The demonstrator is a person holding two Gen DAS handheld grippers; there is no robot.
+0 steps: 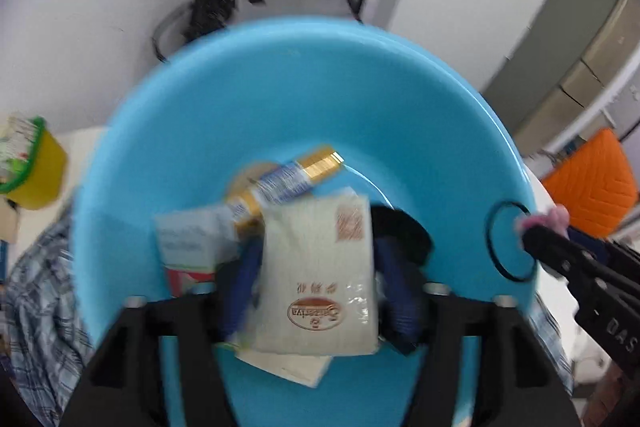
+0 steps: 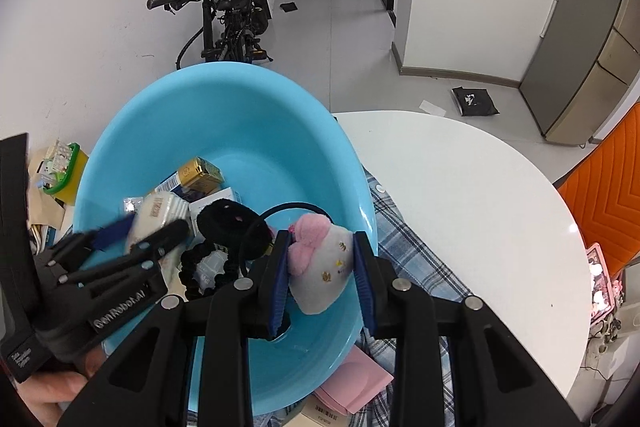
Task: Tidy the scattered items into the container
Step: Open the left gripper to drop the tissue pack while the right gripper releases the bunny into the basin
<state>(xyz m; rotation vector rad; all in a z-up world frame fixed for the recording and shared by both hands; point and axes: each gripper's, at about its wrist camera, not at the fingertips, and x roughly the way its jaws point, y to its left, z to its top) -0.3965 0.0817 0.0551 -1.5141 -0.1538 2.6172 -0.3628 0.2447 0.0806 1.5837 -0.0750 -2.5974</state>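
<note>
Now the left gripper (image 1: 316, 291) hangs over the round light-blue plastic basin (image 1: 304, 99), its blue-padded fingers (image 1: 240, 287) spread apart; between them lies a cream plastic-wrapped pack of paper tissues with a red oval logo (image 1: 320, 275), and the pads stand clear of its sides, so the pack is released; the picture there is blurred. The pack's long axis runs from near to far along the gripper's line, logo end nearest the camera; it lies inside the basin atop a white and red cardboard box (image 1: 188, 251); beyond it a gold and blue oblong box (image 1: 288, 183) lies slantwise, its gold end pointing far-right.

The right gripper (image 2: 320, 275) is clenched on a small white plush toy with a pink bow (image 2: 320, 267); both blue pads press its flanks; the toy sits at the basin's near right rim (image 2: 360, 195), over the inside, its bow end turned far-left and its rounded white end pointing near. Just left of it in the basin lie a fluffy black hair scrunchie (image 2: 230, 223) and a thin black hair band (image 2: 292, 207).

The basin rests on a blue-and-white checked cloth (image 2: 412, 247) spread over a round white table (image 2: 480, 195); a pink paper packet (image 2: 352, 383) lies under the basin's near edge.
</note>
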